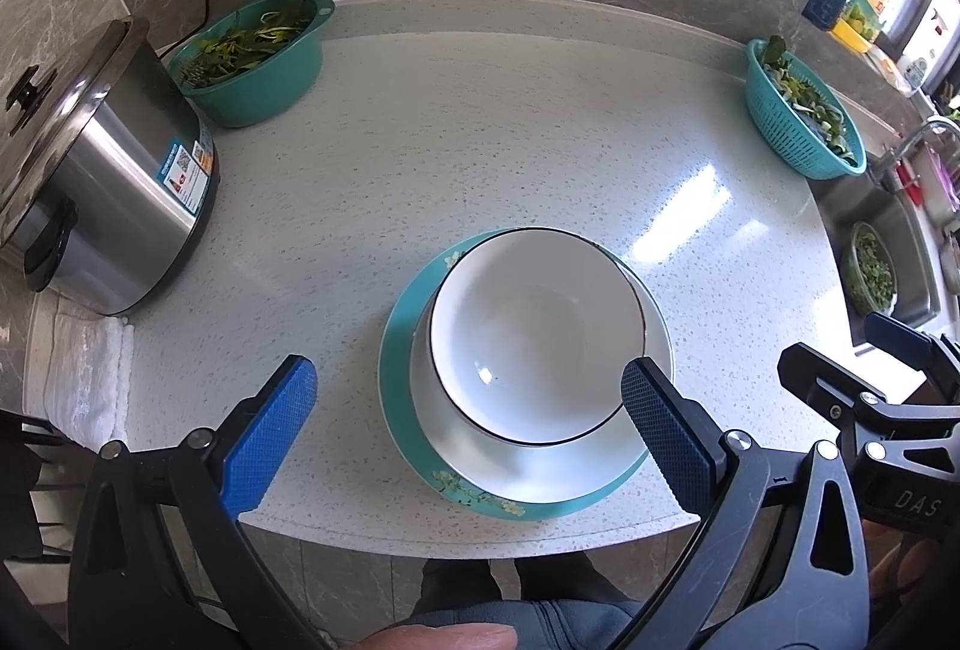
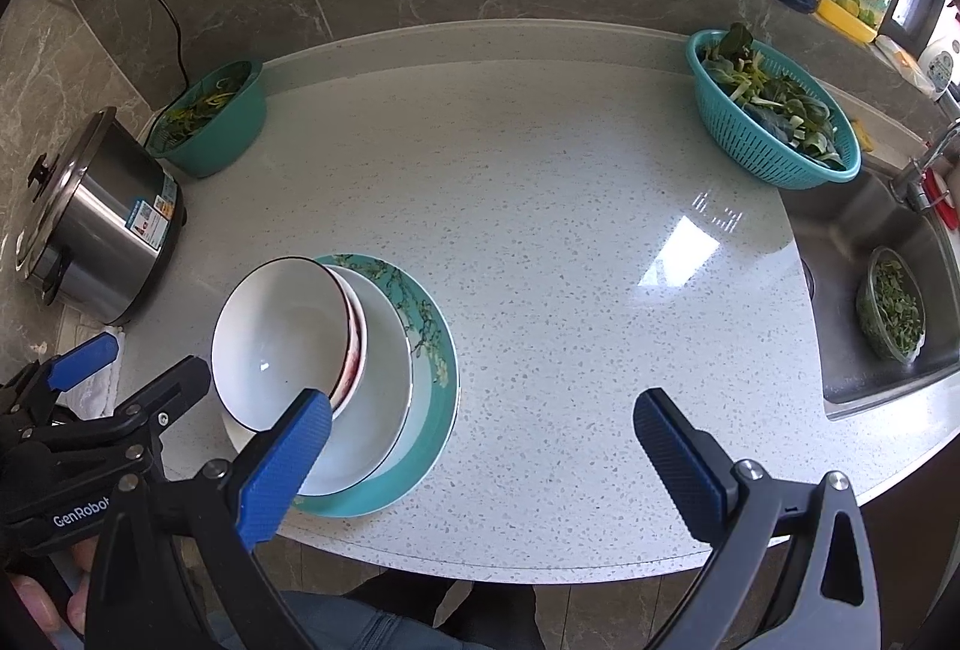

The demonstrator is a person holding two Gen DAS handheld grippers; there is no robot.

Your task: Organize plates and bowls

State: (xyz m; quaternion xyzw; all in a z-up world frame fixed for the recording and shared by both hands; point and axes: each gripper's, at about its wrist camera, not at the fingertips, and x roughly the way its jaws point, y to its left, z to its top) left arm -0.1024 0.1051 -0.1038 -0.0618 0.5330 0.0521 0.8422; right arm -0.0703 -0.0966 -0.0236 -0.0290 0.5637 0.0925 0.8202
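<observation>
Both claws gape over the stacked dishes point(image 1: 528, 368) beside the counter edge point(image 1: 480, 542).

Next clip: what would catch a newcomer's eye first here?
The stack of dishes near the counter's front edge: a white bowl atop a white plate on a teal floral plate. Both grippers, left gripper and right gripper, hang open beside it. Further back stand a steel cooker and teal baskets of greens.
</observation>
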